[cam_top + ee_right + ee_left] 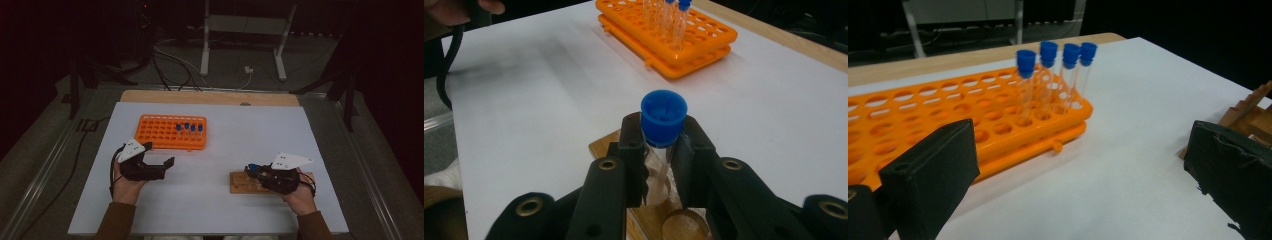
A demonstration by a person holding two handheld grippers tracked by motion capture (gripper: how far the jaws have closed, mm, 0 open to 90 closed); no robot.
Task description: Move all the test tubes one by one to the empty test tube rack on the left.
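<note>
My right gripper (251, 169) is shut on a clear test tube with a blue cap (663, 111), which stands upright between its pads just above a wooden block (240, 184) with round holes. An orange tube rack (160, 131) lies at the table's far left, and several blue-capped tubes (1058, 60) stand in its right end. In front of that rack my left gripper (160, 155) stands open with nothing between its fingers. In the left gripper view the rack (948, 115) lies ahead of the left jaw, and the wooden block (1253, 112) shows at the right edge.
A white sheet (225, 150) covers the table, and a wooden strip (210, 97) runs along its far edge. Beyond it are cables and a metal stand (242, 30) on the dark floor. The person's other hand (454, 10) shows at the top left of the right gripper view.
</note>
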